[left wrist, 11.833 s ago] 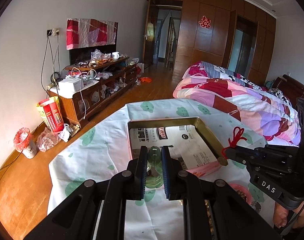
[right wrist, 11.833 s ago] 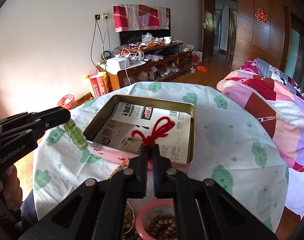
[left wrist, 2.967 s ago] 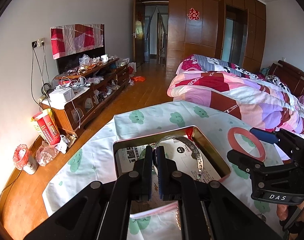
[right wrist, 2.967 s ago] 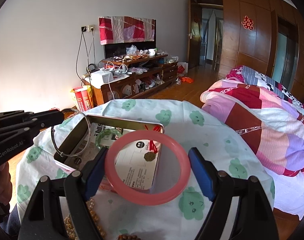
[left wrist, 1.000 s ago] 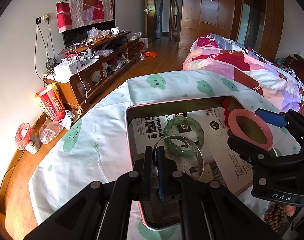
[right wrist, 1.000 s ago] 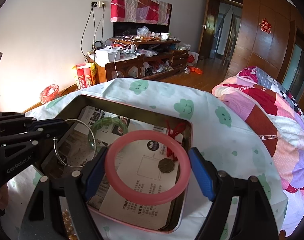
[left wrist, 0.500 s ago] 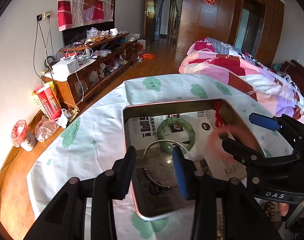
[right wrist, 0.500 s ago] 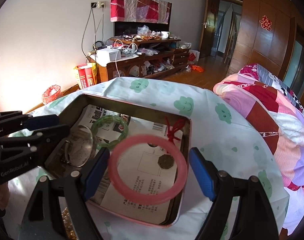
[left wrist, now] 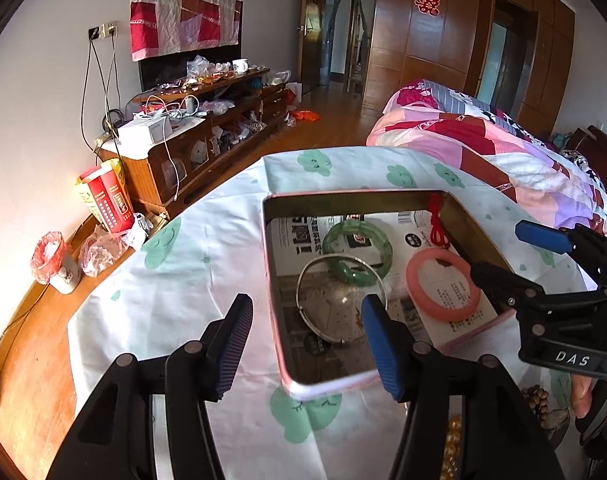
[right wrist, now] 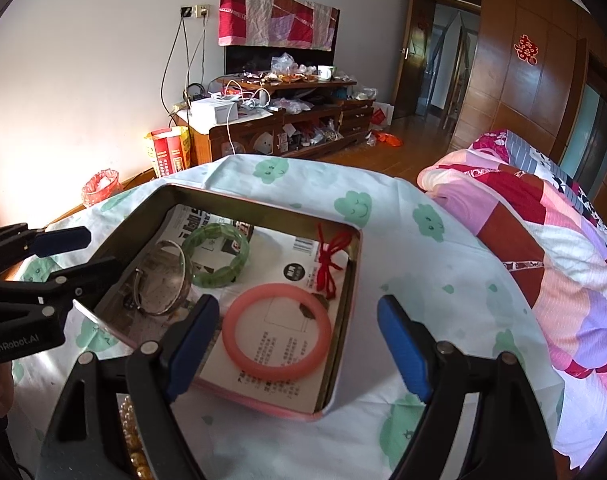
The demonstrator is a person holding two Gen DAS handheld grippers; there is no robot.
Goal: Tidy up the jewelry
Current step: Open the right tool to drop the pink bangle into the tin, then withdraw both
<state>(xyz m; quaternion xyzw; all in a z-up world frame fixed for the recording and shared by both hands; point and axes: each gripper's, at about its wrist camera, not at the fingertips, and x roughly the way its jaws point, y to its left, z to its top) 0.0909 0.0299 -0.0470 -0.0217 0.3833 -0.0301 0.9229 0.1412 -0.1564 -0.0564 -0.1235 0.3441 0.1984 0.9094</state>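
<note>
An open metal tin (left wrist: 343, 196) (right wrist: 263, 206) lined with newspaper sits on the cloud-print tablecloth. In it lie a green bangle (left wrist: 384, 249) (right wrist: 217, 278), a thin silver bangle (left wrist: 330, 257) (right wrist: 185, 268), a pink bangle (left wrist: 439, 314) (right wrist: 277, 372) and a red knotted cord (left wrist: 437, 224) (right wrist: 329, 264). My left gripper (left wrist: 306, 312) (right wrist: 87, 254) hovers over the tin's near left corner. Its jaws are opening with nothing between them, and the silver bangle lies below. My right gripper (right wrist: 297, 308) (left wrist: 503, 256) stands open above the pink bangle without touching it.
Brown beads in a bowl (left wrist: 535, 400) and gold beads (left wrist: 451, 440) (right wrist: 129, 420) lie at the table's near edge. A bed with a patchwork quilt (right wrist: 543, 260) is on the right. A cluttered TV cabinet (left wrist: 191, 140) stands by the far wall.
The left gripper opened and let go of the silver bangle, which now lies in the tin. The pink bangle dropped from the right gripper into the tin. The left gripper drew back slightly.
</note>
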